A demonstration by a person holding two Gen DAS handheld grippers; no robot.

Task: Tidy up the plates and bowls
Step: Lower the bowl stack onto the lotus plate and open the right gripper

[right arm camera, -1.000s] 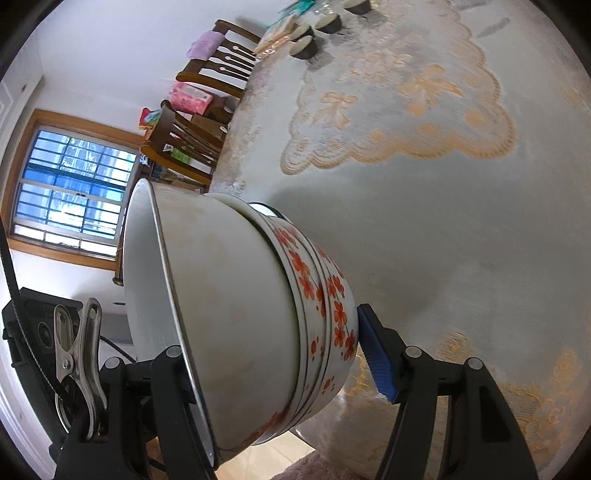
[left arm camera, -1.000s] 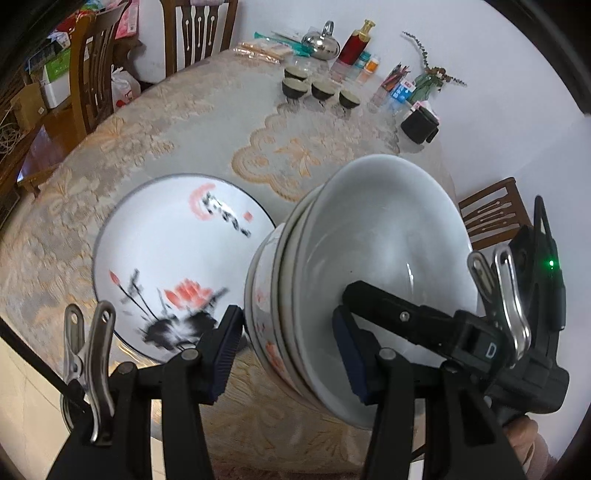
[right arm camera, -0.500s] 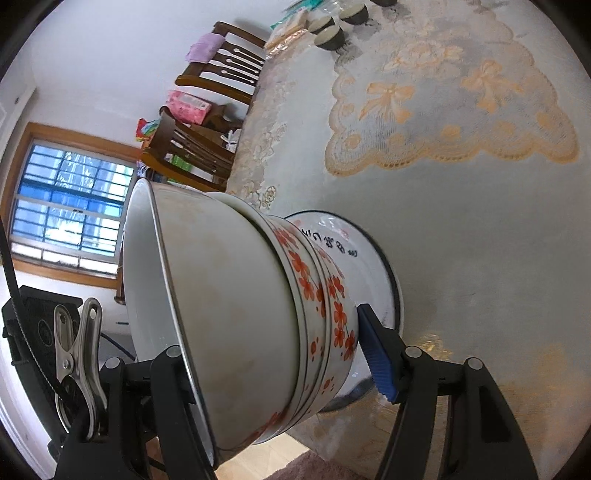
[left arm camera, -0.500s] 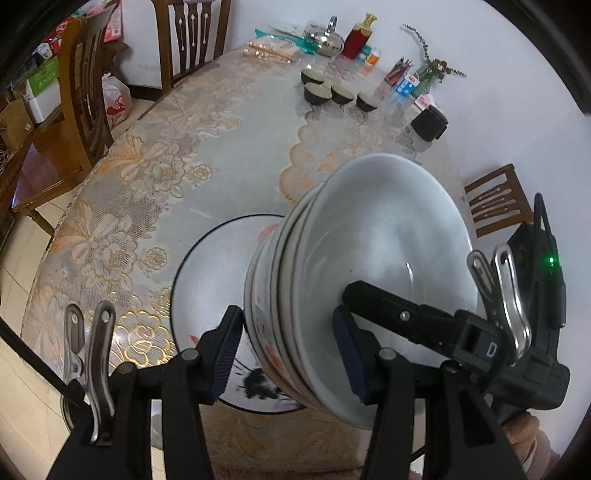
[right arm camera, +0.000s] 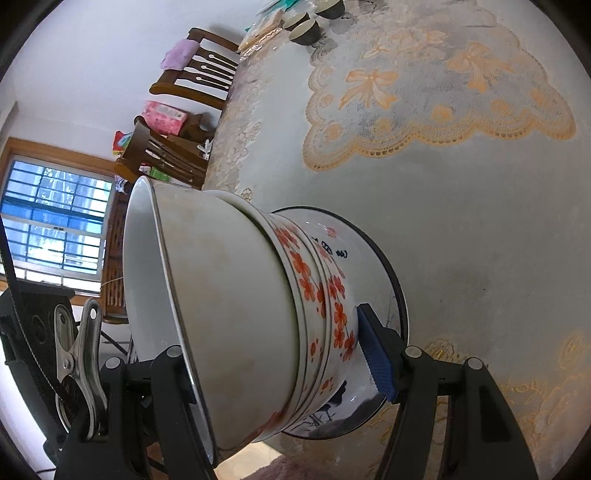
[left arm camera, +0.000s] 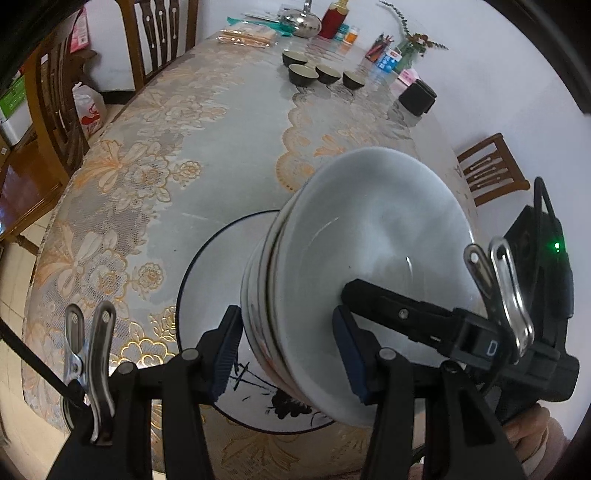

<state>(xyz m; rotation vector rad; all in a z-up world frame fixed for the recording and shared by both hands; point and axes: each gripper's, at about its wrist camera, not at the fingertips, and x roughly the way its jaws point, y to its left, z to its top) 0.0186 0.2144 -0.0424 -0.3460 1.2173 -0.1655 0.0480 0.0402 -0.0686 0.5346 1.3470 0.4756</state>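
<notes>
Both grippers clamp one nested stack of bowls point(left arm camera: 369, 258) from opposite sides of its rim. The left gripper point(left arm camera: 291, 350) has one blue pad inside the top bowl and the other against the outside of the stack. The right gripper point(right arm camera: 280, 373) has its blue pad on the flowered outer wall and its other finger inside the top bowl. The stack is tilted and hangs over a large painted plate point(left arm camera: 218, 280) that lies flat near the desk's near edge. Whether the stack touches the plate cannot be told.

The stack counts at least three bowls: a plain white one on top and, under it, rims with red blossoms point(right arm camera: 317, 280). The exact number is hidden by the nesting. There is one plate, with a dark rim and ink-style painting.

The desk point(left arm camera: 207, 155) is oval and wears a lace-patterned cloth, with a scalloped lace mat point(right arm camera: 436, 107) lying past the plate towards the middle. The cloth around the plate is bare, and nothing stands between stack and plate.

At the far end stand four small dark bowls point(left arm camera: 317, 74), well apart from the plate. Behind them are a metal kettle point(left arm camera: 304, 22), a red bottle point(left arm camera: 334, 20), a black container point(left arm camera: 417, 98) and a milk carton point(left arm camera: 388, 61). Three wooden chairs show around the desk; one is at the far left corner point(left arm camera: 159, 33).
</notes>
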